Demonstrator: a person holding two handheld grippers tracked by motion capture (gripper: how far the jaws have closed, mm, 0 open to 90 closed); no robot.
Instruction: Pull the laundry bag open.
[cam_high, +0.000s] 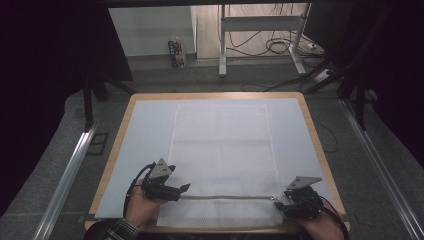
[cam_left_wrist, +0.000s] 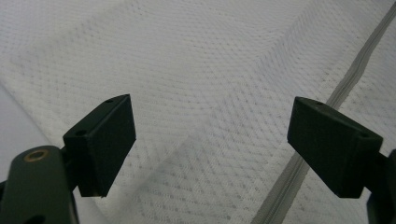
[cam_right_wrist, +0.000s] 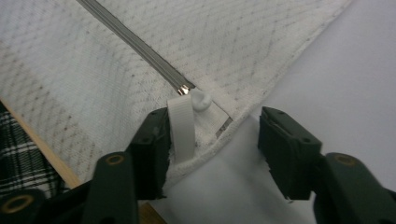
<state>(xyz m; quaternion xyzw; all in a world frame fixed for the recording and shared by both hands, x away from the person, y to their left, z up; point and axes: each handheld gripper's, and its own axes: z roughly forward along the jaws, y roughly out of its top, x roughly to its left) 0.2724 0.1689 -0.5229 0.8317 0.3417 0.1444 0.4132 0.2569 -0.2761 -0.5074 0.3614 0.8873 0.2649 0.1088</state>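
Note:
A white mesh bag (cam_high: 222, 145) lies flat on the white mat (cam_high: 145, 150), its grey zipper (cam_high: 227, 197) running across near the front edge. My left gripper (cam_high: 184, 189) sits at the zipper's left end. In the left gripper view the left gripper (cam_left_wrist: 210, 140) stands open over the mesh (cam_left_wrist: 196, 60), with the zipper (cam_left_wrist: 345, 86) passing by one jaw. My right gripper (cam_high: 277, 202) is at the zipper's right end. In the right gripper view the right gripper (cam_right_wrist: 212, 144) is open around the white pull tab (cam_right_wrist: 181, 128), which leans on one jaw below the slider (cam_right_wrist: 201, 100).
The mat covers a wooden table (cam_high: 116, 145) whose front edge is close to both hands. A plaid sleeve (cam_high: 117, 230) enters at the bottom left. Metal rails (cam_high: 70, 170) flank the table on the floor, and a desk frame (cam_high: 222, 45) with cables stands behind.

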